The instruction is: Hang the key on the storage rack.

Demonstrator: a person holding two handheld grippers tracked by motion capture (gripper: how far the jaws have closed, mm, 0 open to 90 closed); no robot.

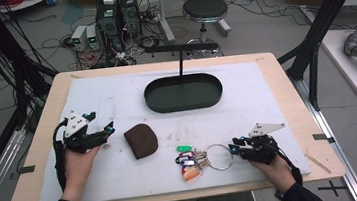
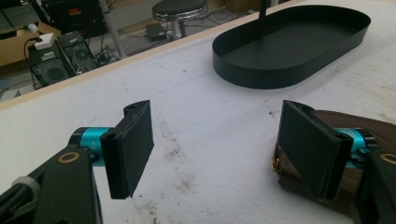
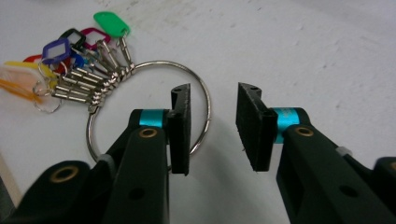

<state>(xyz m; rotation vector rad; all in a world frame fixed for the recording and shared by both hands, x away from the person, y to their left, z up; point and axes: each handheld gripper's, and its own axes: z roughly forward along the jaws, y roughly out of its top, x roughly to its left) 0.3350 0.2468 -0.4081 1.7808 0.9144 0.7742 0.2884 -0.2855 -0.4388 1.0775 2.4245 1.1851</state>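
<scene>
A large metal key ring [image 1: 219, 156] with several coloured tags [image 1: 188, 162] lies on the white mat near the front. My right gripper [image 1: 233, 144] stands open just right of it. In the right gripper view its left jaw sits over the ring's [image 3: 159, 62] right arc, with nothing between the pads [image 3: 215, 123]. A brown leather pouch [image 1: 141, 140] lies left of centre. My left gripper [image 1: 101, 122] is open beside it, and in the left gripper view the pouch [image 2: 369, 125] sits behind the right jaw, outside the gap [image 2: 219, 144].
A black oval tray [image 1: 167, 106] with an upright post and crossbar [image 1: 180, 60] stands at the back middle of the mat [image 1: 266, 96]; its wall [image 2: 280, 77] is seen ahead of the left gripper. Beyond the table are a stool, computers and cables on the floor.
</scene>
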